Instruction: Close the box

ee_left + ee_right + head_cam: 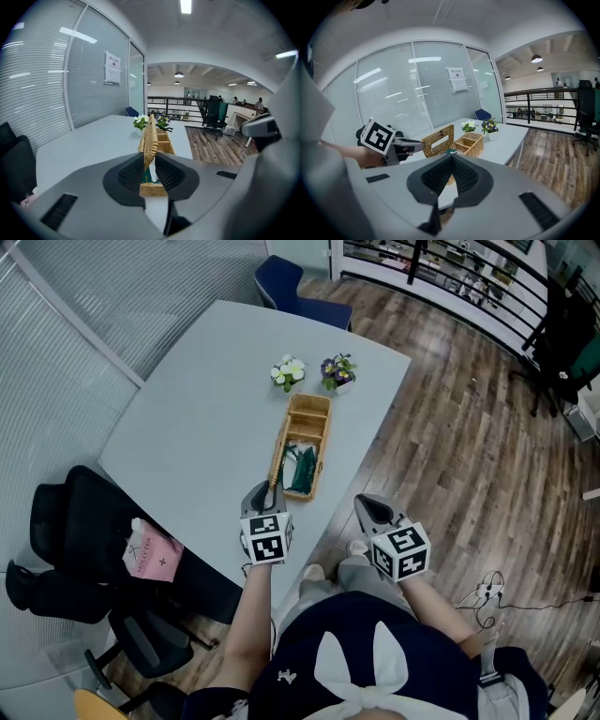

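A long wicker box lies near the table's right edge, with green items in its near half. Its wicker lid stands upright along the box's left side. My left gripper is at the lid's near end. In the left gripper view the lid sits between the jaws of that gripper, lying against the left pad with a thin gap to the right pad. My right gripper hangs off the table's near right edge, shut and empty; from there I see its tips, the lid and the box.
Two small flower pots, white and purple, stand just beyond the box. Black chairs with a pink bag sit at the table's near left, a blue chair at the far end. Wooden floor lies to the right.
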Tool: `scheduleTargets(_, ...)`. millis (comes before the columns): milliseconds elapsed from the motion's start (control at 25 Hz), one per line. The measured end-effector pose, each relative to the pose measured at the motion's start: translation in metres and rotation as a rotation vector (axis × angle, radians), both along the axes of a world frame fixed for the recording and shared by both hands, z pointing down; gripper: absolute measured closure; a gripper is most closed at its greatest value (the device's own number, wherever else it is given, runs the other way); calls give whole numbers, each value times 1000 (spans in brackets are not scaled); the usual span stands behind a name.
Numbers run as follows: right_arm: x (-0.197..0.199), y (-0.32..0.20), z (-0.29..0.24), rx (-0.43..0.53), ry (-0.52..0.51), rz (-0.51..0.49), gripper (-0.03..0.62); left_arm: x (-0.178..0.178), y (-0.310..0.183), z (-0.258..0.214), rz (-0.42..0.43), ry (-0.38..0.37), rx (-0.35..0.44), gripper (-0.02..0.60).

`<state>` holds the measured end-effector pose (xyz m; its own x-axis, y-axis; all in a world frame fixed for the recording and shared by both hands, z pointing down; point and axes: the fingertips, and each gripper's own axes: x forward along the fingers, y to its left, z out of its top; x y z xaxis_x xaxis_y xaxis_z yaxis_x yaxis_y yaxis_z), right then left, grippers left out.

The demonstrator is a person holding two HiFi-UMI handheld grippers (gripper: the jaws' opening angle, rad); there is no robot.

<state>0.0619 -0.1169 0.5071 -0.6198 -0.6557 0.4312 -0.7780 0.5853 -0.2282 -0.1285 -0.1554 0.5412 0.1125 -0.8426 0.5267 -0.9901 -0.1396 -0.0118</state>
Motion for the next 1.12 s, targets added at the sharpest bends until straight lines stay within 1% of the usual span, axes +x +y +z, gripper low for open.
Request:
scheduleTargets(760,-1,1,1,-9,0,-1,589,12,3,5,65,-63,-13,500)
scheduleTargets(1120,0,1,3,-12,4,-1,589,19,4,7,104,-121,-20,495)
